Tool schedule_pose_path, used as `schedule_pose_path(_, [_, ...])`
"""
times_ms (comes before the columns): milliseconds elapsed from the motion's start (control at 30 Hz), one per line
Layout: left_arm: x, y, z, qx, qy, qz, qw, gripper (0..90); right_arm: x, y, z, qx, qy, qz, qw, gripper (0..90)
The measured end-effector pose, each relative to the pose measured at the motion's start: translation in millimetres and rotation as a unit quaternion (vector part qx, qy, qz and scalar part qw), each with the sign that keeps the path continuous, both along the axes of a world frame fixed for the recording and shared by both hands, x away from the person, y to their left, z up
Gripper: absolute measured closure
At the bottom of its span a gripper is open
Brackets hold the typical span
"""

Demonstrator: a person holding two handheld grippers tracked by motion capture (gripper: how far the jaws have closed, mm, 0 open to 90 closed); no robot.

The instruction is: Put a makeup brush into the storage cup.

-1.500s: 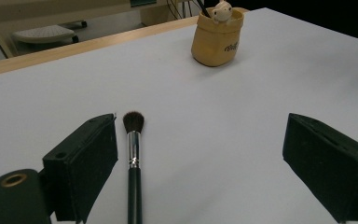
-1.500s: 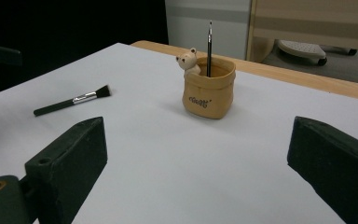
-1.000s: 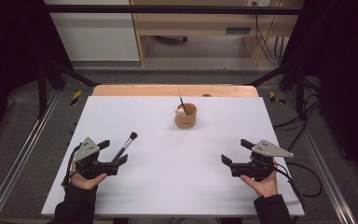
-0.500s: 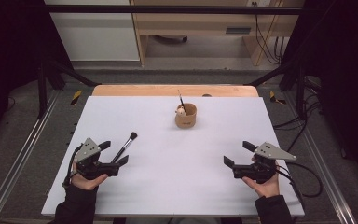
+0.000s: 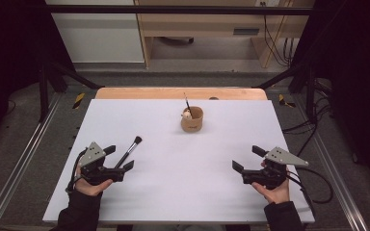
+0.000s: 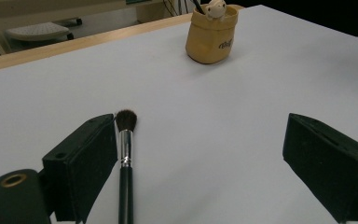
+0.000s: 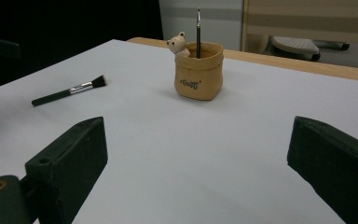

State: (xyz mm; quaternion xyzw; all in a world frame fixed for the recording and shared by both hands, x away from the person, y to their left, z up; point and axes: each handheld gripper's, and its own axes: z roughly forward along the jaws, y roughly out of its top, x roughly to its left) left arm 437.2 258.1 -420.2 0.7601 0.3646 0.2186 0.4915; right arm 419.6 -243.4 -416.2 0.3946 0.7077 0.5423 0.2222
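- The left gripper [image 5: 117, 158] sits at the near left of the white table [image 5: 173, 192], held in a hand [image 5: 89, 185]. Its jaws stand wide apart and grip nothing.
- A black makeup brush [image 5: 128, 151] lies flat on the table between those jaws, bristles pointing away toward the far side. In the left gripper view the brush [image 6: 125, 158] lies just beside the inner face of that view's left jaw; whether it touches the jaw I cannot tell. The other jaw is well apart from it.
- Nothing lies on the sheet between the brush and the cup farther back.
- A small tan cup [image 5: 192, 120] shaped like a sack stands upright near the far middle of the table, well apart from both grippers. A thin dark stick [image 7: 198, 30] stands upright in it, and a little bear figure [image 7: 177, 43] peeks over its rim.
- A wooden strip [image 5: 180, 93] runs along the table's far edge.
- The right gripper [image 5: 247, 160] rests at the near right in the other hand [image 5: 272, 191], jaws wide, holding nothing, pointed toward the cup [image 7: 198, 71].
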Motion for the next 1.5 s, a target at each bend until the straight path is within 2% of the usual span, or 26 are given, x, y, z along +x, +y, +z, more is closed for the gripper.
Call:
schedule_pose_path(333, [4.7, -3.6, 3.3, 0.002, 0.003, -0.002, 1.0, 9.3, -0.8, -0.3, 0.1, -0.001, -0.001, 0.002, 1.0, 5.6])
schedule_pose_path(900, [20.8, -13.5, 12.8, 0.023, 0.014, -0.005, 0.9996, 8.9, -1.1, -0.3, 2.6, 0.001, -0.002, -0.002, 1.0, 6.2])
schedule_pose_path(1133, [35.4, -18.2, 7.5, 0.041, 0.039, 0.0, 0.9984, 8.9, -0.9, 1.9, 4.5, -0.001, -0.002, 0.0, 1.0, 6.3])
schedule_pose_path(1233, [41.1, -19.8, 2.5, 0.058, 0.052, 0.003, 0.997, 8.8, -0.9, 2.3, 4.4, -0.001, -0.002, 0.0, 1.0, 6.3])
schedule_pose_path(1300, [43.8, -20.2, 0.4, 0.056, 0.058, 0.005, 0.9967, 9.0, -0.7, 2.5, 4.2, -0.003, -0.002, 0.0, 1.0, 6.3])
schedule_pose_path(1500, [52.6, -17.1, -3.9, 0.073, 0.08, 0.008, 0.9941, 9.6, -0.2, 2.6, 4.0, -0.003, 0.0, 0.0, 1.0, 6.3])
